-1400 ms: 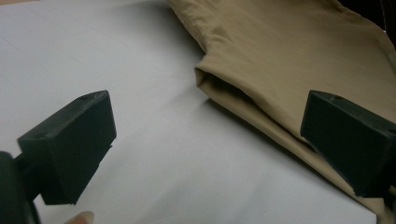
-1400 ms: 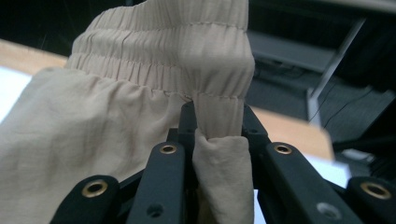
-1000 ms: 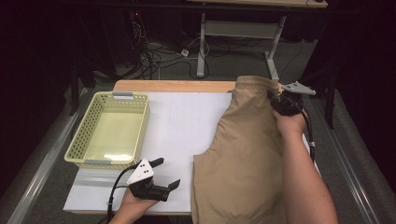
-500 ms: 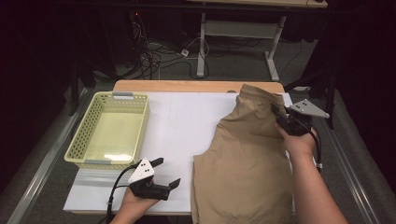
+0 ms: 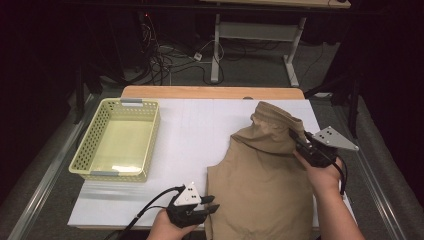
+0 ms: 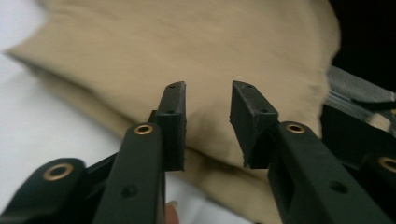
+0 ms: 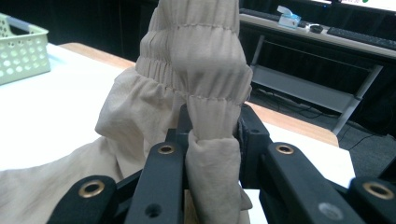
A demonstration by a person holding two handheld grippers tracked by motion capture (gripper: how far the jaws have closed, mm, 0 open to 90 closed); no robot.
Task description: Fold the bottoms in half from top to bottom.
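Note:
Tan shorts (image 5: 265,175) lie on the right half of the white table top (image 5: 190,130). My right gripper (image 5: 300,142) is shut on the gathered waistband (image 7: 196,70) and holds it raised and bunched above the rest of the cloth. My left gripper (image 5: 212,206) sits at the near edge, with its tips at the shorts' lower left hem. Its jaws have just been closing. In the left gripper view a gap still stands between the pads (image 6: 173,121), with the tan cloth (image 6: 187,56) behind it and no fold pinched.
A pale green mesh basket (image 5: 82,150) stands at the table's left. A wooden strip (image 5: 210,92) runs along the far edge. Behind the table are cables on the floor and a desk frame (image 5: 250,32). White surface lies bare between basket and shorts.
My right gripper has pulled the waistband toward the person, bunching the top of the shorts. The left gripper has slid right to the shorts' hem, and its jaws stand narrower.

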